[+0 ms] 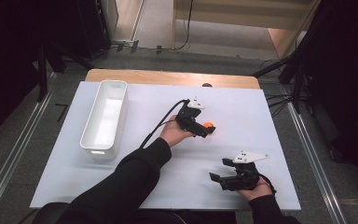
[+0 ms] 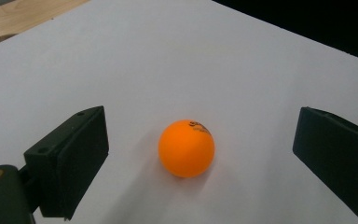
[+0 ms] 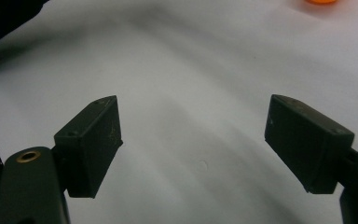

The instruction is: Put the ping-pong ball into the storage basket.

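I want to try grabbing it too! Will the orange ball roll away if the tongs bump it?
Probably yes. The orange ball is round and sits free on the flat white table, so a nudge could send it rolling. It looks like a ping-pong ball, so likely very light. The open left tongs should close evenly on both sides.

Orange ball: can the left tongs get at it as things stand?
Probably yes. The small orange plastic ball lies on the white table between the open jaws of the left tongs, with bare table on both sides and nothing in between.
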